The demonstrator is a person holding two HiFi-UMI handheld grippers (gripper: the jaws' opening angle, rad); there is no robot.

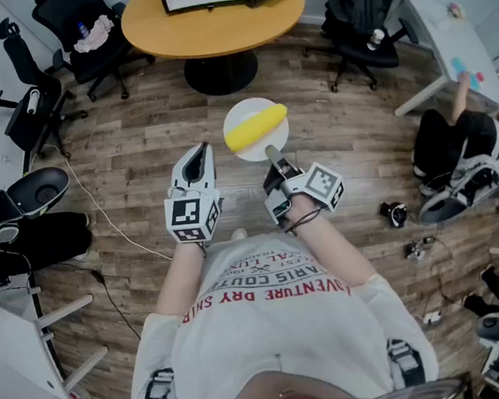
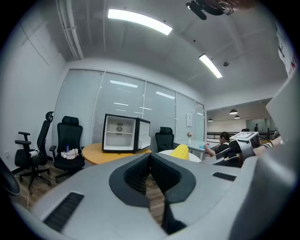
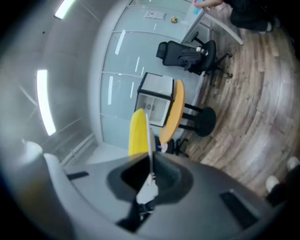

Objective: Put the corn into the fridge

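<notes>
Status: carrying stage; placement not yet done. The right gripper is clamped on the rim of a white plate bearing the corn, centre frame. The left gripper is closed and empty. The fridge, door open, stands on the round table at top. Wood-plank floor; office chairs around

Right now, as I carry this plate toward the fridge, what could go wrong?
The right tool pinches only the rim of the plate, so the plate could tilt or slip. The corn lies loose on it and could roll off onto the floor. The left tool is shut and empty, steadying nothing.
</notes>
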